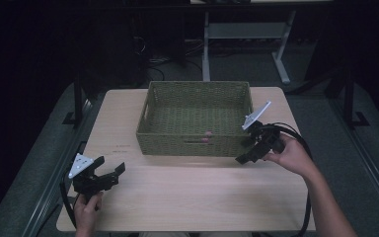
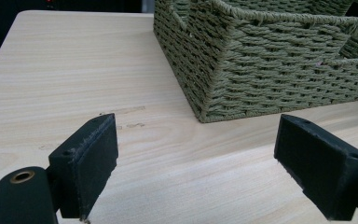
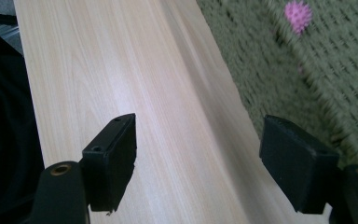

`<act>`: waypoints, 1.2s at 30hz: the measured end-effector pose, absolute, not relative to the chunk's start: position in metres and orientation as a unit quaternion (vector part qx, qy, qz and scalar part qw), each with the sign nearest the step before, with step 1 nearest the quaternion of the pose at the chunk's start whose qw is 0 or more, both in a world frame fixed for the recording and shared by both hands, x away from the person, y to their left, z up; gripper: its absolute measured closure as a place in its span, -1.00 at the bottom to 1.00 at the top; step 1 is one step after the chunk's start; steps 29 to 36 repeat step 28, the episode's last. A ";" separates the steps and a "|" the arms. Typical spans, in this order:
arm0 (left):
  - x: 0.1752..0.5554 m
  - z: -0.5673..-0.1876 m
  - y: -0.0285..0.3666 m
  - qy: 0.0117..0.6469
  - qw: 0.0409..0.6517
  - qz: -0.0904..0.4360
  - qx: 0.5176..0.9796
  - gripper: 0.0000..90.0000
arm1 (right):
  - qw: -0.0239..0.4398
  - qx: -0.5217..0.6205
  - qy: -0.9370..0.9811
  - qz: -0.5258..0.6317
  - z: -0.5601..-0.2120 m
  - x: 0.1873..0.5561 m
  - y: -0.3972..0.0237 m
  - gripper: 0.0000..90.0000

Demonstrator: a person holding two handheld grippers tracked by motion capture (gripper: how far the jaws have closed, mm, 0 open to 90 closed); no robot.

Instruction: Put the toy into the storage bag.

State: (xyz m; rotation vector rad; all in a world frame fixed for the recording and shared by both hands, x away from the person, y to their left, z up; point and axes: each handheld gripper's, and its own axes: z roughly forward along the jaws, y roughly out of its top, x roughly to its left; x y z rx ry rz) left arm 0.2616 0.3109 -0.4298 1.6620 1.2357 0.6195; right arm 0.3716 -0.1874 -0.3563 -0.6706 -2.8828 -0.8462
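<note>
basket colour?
Olive green woven basket, clearest in the left gripper view.

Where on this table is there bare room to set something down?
The wide strip of table in front of the green basket, between the left gripper and the right gripper, is bare. So is the basket's left flank. Its right flank is tighter.

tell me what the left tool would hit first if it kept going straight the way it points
Probably the green woven basket. The left tool stands open and empty over the bare table, and the basket's near corner lies just ahead between its jaws. It might graze the tabletop first, since depth is hard to judge.
</note>
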 end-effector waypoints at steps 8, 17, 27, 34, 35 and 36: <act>0.262 -0.430 0.310 0.504 0.471 0.253 0.679 -0.71 | 0.035 -0.223 -0.935 -0.275 -0.365 0.366 -0.192 -0.40; 0.262 -0.430 0.309 0.502 0.470 0.253 0.681 -0.71 | 0.038 -0.230 -0.932 -0.277 -0.376 0.357 -0.198 -0.41; 0.262 -0.429 0.309 0.501 0.470 0.254 0.681 -0.71 | 0.022 -0.239 -0.928 -0.283 -0.392 0.335 -0.208 -0.44; 0.262 -0.429 0.309 0.501 0.471 0.254 0.680 -0.71 | 0.017 -0.241 -0.928 -0.285 -0.393 0.330 -0.210 -0.44; 0.262 -0.429 0.309 0.501 0.471 0.254 0.680 -0.71 | 0.017 -0.241 -0.928 -0.285 -0.393 0.330 -0.210 -0.44; 0.262 -0.429 0.309 0.501 0.471 0.254 0.680 -0.71 | 0.017 -0.241 -0.928 -0.285 -0.393 0.330 -0.210 -0.44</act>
